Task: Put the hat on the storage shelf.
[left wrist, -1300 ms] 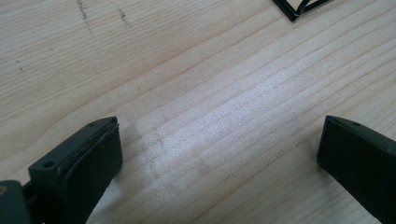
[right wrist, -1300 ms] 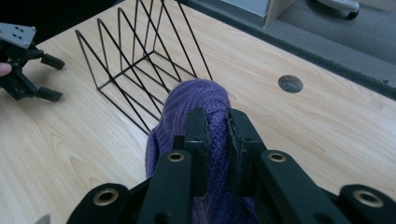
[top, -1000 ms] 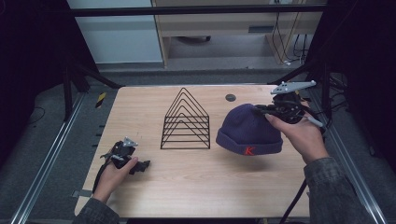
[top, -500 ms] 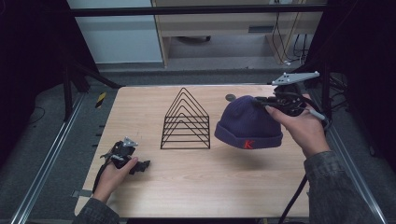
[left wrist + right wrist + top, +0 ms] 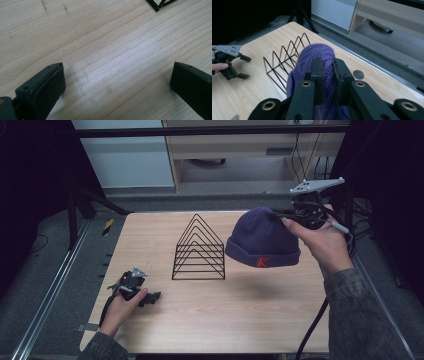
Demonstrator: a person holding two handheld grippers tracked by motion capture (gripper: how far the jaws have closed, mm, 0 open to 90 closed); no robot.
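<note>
Lifting: beanie (image 5: 263,242) now off table, R gripper (image 5: 280,214) jaws pinching it; L gripper (image 5: 150,297) unmoved, jaws spread.

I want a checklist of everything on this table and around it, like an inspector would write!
Surface: wooden table, bare, pale grain.
Job's things: purple beanie with red K, lifted off the table.
Clutter: black wire rack upright at the middle; small dark disc near the far edge.
Grippers: right gripper shut on the beanie's knit; left gripper open, low over the wood.
Cables: black cable trailing from the right gripper.
Surroundings: grey floor, dark frame, pale cabinet behind.
</note>
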